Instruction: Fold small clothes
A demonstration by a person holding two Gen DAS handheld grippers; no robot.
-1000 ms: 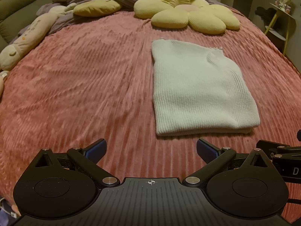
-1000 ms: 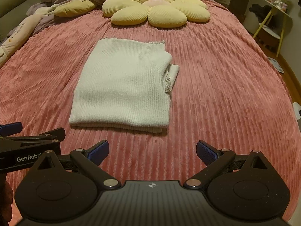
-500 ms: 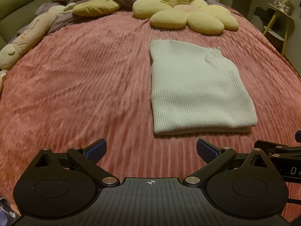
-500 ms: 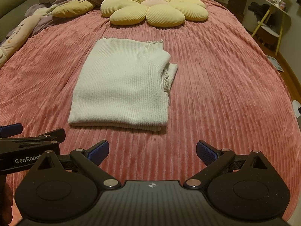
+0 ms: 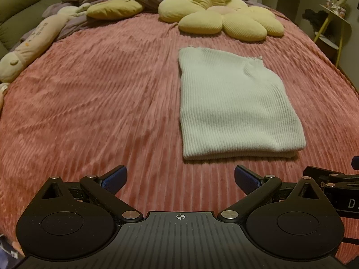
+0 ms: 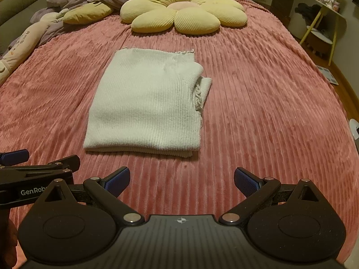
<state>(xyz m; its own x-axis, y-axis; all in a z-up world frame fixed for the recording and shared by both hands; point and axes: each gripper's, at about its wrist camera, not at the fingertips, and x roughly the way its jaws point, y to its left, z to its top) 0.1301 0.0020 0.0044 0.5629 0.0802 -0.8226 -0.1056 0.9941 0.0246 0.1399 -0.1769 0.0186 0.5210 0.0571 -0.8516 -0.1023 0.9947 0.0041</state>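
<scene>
Both the left tongs (image 5: 180,177) and right tongs (image 6: 181,177) hang spread wide and empty above the near edge of the bed (image 6: 269,103). The folded sweater (image 6: 145,103) lies flat at 12 o'clock, bare blanket on every side, its doubled edge nearest.
</scene>
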